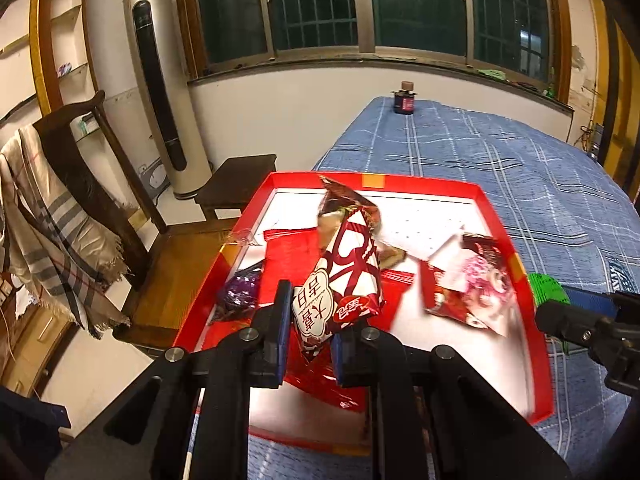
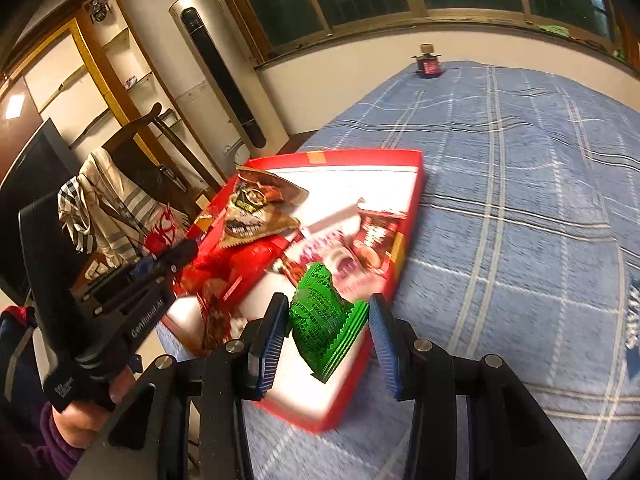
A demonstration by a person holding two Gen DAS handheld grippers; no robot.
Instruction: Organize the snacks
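A red tray (image 1: pixel 472 190) with a white floor lies on the blue checked bed and holds several snack packets. My left gripper (image 1: pixel 310 324) is shut on a red-and-white snack packet (image 1: pixel 344 280) and holds it above the tray's near left part. The tray also shows in the right wrist view (image 2: pixel 412 196). My right gripper (image 2: pixel 330 336) stands open over the tray's near right edge, with a green snack packet (image 2: pixel 324 320) between its fingers, touching the left finger and clear of the right one. A brown packet (image 2: pixel 256 208) lies at the tray's far left.
A pink-and-red packet (image 1: pixel 476 288) lies at the tray's right, a purple one (image 1: pixel 240 292) at its left. A small dark jar (image 1: pixel 403 100) stands at the bed's far end. A wooden chair (image 1: pixel 92 184) with a draped scarf stands left of the bed.
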